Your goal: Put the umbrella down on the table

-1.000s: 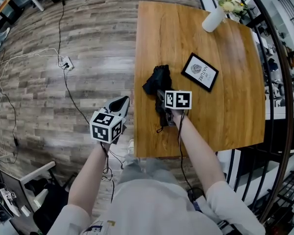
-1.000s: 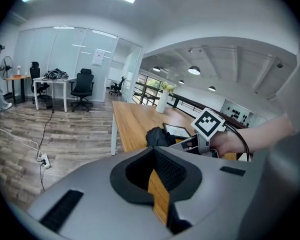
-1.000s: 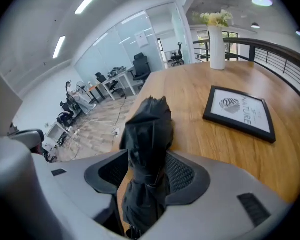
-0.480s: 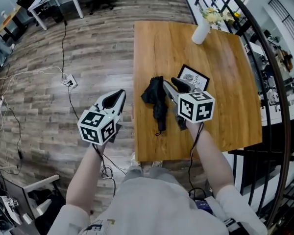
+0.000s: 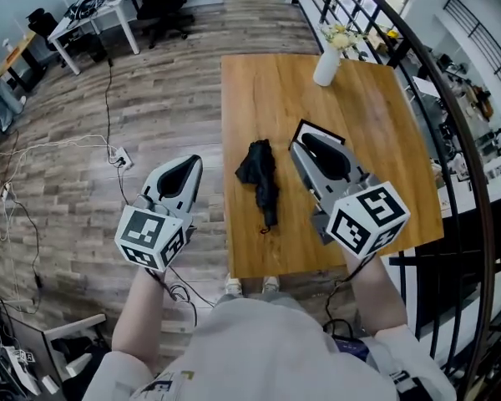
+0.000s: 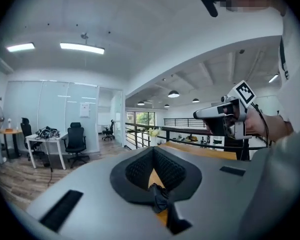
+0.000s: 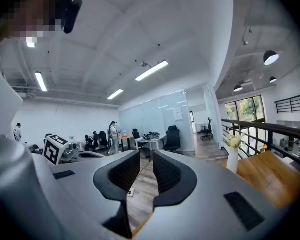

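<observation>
The black folded umbrella (image 5: 260,180) lies free on the wooden worktop (image 5: 384,124); only the head view and the left gripper view show it. The fingers of the left gripper (image 6: 153,151) meet at the tips, empty. Those of the right gripper (image 7: 146,158) are closing on nothing, with a narrow gap between.

No legible words or numbers — only square black-and-white markers (image 5: 142,228) on the left cube (image 5: 156,241) at eight o'clock, the right cube (image 5: 367,218) at four.
</observation>
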The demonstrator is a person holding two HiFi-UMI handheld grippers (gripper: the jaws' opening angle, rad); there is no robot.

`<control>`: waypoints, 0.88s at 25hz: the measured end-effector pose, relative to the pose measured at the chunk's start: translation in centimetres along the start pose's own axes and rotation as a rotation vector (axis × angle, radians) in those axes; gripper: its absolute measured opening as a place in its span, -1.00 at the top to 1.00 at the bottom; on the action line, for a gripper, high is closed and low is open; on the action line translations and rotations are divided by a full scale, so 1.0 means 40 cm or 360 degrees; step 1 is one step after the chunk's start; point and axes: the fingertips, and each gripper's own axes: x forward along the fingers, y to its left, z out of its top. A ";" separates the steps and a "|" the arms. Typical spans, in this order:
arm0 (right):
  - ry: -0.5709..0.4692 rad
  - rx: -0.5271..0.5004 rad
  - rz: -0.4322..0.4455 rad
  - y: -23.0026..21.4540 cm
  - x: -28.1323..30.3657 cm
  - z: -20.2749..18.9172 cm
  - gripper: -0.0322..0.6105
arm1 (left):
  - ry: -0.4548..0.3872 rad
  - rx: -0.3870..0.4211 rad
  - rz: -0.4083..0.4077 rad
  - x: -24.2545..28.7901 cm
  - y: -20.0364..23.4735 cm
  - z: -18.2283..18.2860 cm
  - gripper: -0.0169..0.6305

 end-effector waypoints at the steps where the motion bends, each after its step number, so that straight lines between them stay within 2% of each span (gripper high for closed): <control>1: -0.0022 -0.0021 0.0008 0.013 -0.019 0.015 0.59 | -0.0015 0.0039 -0.0007 -0.010 -0.013 0.018 0.90; 5: -0.0090 -0.0089 0.0013 0.049 -0.095 0.060 0.66 | -0.0074 0.0176 -0.0033 -0.044 -0.069 0.088 0.90; 12: -0.0162 -0.0131 -0.0063 0.093 -0.231 0.092 0.77 | -0.0194 0.0219 -0.0032 -0.134 -0.140 0.177 0.90; 16: -0.0167 -0.0141 -0.0068 0.122 -0.287 0.086 0.81 | -0.0201 0.0247 -0.0030 -0.171 -0.177 0.187 0.90; 22: -0.0166 -0.0224 -0.0050 0.155 -0.339 0.078 0.82 | -0.0140 0.0234 -0.0064 -0.200 -0.231 0.163 0.90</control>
